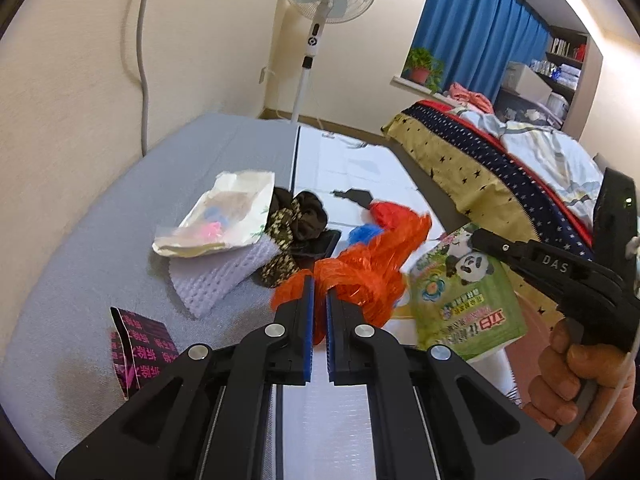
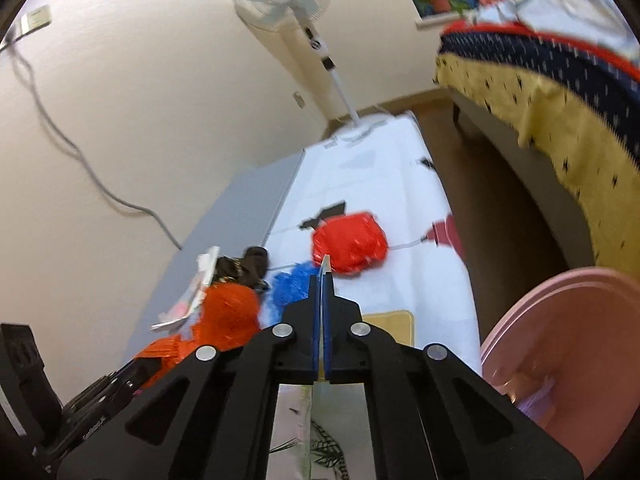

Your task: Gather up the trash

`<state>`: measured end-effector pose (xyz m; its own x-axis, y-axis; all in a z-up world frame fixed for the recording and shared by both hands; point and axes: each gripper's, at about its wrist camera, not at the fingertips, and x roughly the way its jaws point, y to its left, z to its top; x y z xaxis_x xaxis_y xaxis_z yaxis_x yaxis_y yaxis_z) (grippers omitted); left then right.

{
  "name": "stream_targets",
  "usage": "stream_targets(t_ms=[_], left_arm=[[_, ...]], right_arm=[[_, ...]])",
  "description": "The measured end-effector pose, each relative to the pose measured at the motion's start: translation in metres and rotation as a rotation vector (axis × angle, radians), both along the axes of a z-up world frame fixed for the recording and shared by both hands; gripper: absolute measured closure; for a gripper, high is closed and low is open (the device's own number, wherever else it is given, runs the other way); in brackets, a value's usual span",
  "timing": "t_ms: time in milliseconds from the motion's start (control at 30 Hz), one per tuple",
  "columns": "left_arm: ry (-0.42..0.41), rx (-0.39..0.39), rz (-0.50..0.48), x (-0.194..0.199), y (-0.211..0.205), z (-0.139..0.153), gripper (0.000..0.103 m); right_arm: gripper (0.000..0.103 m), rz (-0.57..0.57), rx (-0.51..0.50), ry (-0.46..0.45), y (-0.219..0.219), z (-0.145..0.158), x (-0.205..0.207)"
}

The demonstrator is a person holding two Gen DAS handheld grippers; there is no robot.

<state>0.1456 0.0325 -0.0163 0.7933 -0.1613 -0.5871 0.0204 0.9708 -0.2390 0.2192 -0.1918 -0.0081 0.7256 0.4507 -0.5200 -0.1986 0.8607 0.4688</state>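
the left gripper [image 1: 319, 294] has its jaws drawn narrow on a fold of the orange plastic bag [image 1: 360, 272], which bunches up just in front of it over the low counter [image 1: 80, 240]. the right gripper [image 2: 321, 280] has its jaws pressed together on the thin edge of the green panda packet [image 1: 468, 292]; seen from the left wrist, the packet hangs off the counter in that grip, beside the bag and above the pink bin [image 2: 560, 340].

what could go wrong, as i judge it: the packet is held only by a sliver of its edge, so a quick swing could let it slip out and land on the floor beside the bin instead of in it. the bag is thin and crumpled, and a pull by the left gripper could tear it or drag the nearby dark patterned cloth [image 1: 296, 220] along.

counted on the counter: one orange bag, one green packet (lifted), one red crumpled wrapper [image 2: 350, 246], one blue crumpled piece [image 2: 292, 286], one pale paper bag [image 1: 224, 212], one white mesh sheet [image 1: 220, 276], one black and pink wrapper [image 1: 140, 344], one dark cloth. one pink bin stands at the right.
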Motion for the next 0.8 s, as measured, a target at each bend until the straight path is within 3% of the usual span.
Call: stream_targets(t_ms=[300,800], left_arm=[[-0.061,0.037,-0.056,-0.020,-0.018,0.024,0.098],[-0.094,0.068,-0.102,-0.050,-0.050,0.047,0.098]], right_arm=[[0.102,-0.014,-0.168,-0.110,0.004,0.057,-0.045],[0.102,-0.146,-0.238,-0.154,-0.055,0.106,-0.117]])
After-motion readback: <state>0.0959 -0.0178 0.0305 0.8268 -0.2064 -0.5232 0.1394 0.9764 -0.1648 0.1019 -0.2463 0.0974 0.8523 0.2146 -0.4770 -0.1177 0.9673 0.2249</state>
